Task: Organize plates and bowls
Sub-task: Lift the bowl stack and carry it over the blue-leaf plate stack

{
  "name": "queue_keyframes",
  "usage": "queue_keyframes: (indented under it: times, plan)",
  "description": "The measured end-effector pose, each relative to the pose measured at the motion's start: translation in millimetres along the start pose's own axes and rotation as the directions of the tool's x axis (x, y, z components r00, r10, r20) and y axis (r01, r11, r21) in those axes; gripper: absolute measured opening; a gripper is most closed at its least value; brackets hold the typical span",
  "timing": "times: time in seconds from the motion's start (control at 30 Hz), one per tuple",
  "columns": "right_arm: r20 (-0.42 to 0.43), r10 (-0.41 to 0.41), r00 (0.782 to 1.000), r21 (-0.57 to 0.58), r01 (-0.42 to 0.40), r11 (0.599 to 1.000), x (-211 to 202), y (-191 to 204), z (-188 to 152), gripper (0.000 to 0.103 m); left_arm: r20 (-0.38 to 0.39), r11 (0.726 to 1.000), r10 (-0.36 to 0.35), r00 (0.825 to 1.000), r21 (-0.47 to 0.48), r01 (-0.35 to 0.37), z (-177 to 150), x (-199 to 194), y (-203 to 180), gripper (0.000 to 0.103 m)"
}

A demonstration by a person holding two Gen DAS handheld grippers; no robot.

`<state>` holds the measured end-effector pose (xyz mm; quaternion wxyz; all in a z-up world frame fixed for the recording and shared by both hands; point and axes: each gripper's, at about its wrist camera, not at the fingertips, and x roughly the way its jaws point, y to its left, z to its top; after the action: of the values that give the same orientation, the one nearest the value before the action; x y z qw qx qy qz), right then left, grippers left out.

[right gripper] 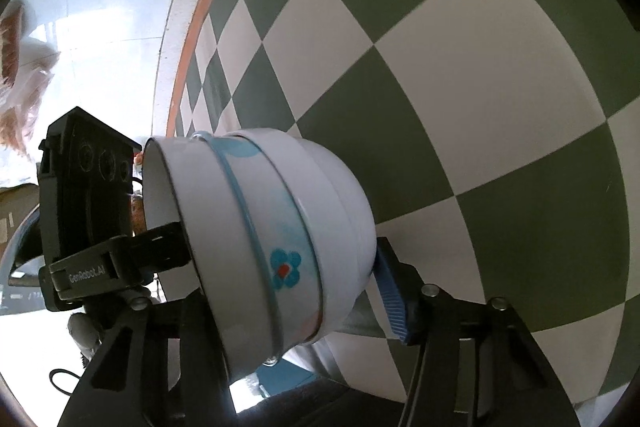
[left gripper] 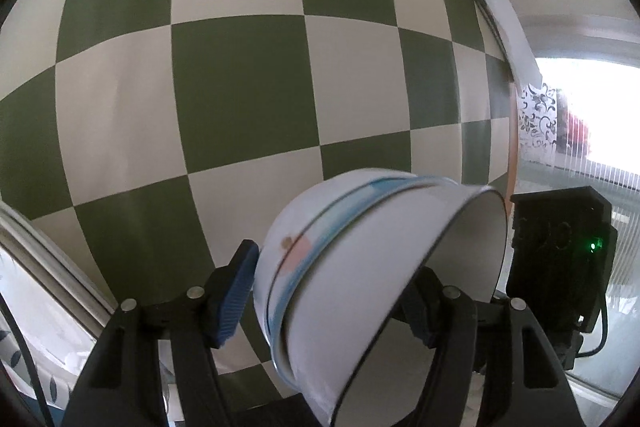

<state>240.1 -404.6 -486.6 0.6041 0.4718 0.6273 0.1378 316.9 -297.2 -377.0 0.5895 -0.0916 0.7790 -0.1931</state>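
Observation:
A stack of nested white bowls (left gripper: 360,267) with blue bands and flower marks lies tipped on its side, held between both grippers above a green-and-white checked surface (left gripper: 240,75). My left gripper (left gripper: 332,303) has one blue pad (left gripper: 236,295) against the stack's base side and the other finger inside the rim. In the right wrist view the same stack (right gripper: 272,235) sits in my right gripper (right gripper: 288,279), one finger inside the rim, the blue pad (right gripper: 390,295) at the base. Each gripper's body shows in the other's view.
The checked surface fills most of both views, with an orange-edged border (right gripper: 200,27) at its side. A bright window with a patterned curtain (left gripper: 540,119) lies to the right in the left wrist view. A metal rail (left gripper: 48,251) runs at lower left.

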Motion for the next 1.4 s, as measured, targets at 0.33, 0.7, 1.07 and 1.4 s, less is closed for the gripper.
queue_keyframes:
  times: [0.33,0.7,1.07,1.4]
  plan:
    - [0.005,-0.024,1.0,-0.093,0.025,0.995,-5,23,7,0.054,0.059,1.0,0.002,0.998,-0.011,-0.001,-2,-9,0,0.064]
    - [-0.016,-0.041,0.999,-0.178,0.037,0.983,-16,52,11,0.054,0.136,0.999,-0.013,0.991,-0.05,0.02,-14,-46,10,0.064]
    - [-0.022,-0.043,0.999,-0.278,0.035,0.96,19,132,4,0.054,0.226,0.996,-0.018,0.974,-0.076,0.036,-42,-105,50,0.064]
    - [-0.055,-0.035,0.998,-0.322,0.016,0.946,81,187,-34,0.053,0.249,0.992,0.0,0.969,-0.119,0.03,-76,-142,121,0.064]
